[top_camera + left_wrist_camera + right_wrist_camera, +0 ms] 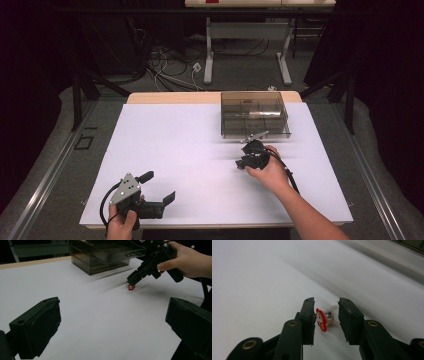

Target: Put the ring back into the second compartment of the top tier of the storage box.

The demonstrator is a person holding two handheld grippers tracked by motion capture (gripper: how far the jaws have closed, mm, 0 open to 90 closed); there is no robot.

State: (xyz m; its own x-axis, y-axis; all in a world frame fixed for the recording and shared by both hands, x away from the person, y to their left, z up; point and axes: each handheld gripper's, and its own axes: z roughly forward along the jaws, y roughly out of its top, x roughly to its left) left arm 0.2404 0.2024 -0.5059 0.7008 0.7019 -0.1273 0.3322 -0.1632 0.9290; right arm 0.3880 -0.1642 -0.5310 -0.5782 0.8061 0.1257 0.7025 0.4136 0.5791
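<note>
A: Small red-and-clear ring [325,319] flat on the white table [165,150], just in front of the smoked plastic drawer box [255,115], well right of centre. Looks like a toy ring: red disc face, clear band behind.

B: Grip status?

A: Right gripper [327,315] down at the ring, jaws either side. Left pad touching the red disc, right pad [348,317] close to the clear band but a sliver of gap visible. Narrowly open, so not clamped yet. Nothing lifted.

B: Confirmed from the other side?

A: From the left gripper view, right gripper [131,282] tipped down with tips right over the ring [131,287] on the table. Held in the right hand [270,172].

B: Left one?

A: Left gripper [157,187] parked near the front-left edge of the table, jaws wide apart, holding nothing. Well clear of the ring.

B: Risks?

A: Probably three. Ring tiny and lopsided, so uneven pad contact could squirt it sideways on closing. Contact on the disc edge rather than its face could flip it out. Clear band thin and likely slick, so could slip on the lift if caught only by the tip. Also tips near the table surface: pressing down harder could pin the ring instead of gripping it.

B: Fix?

A: Centre on the ring, close slowly, check hold before raising.
</note>
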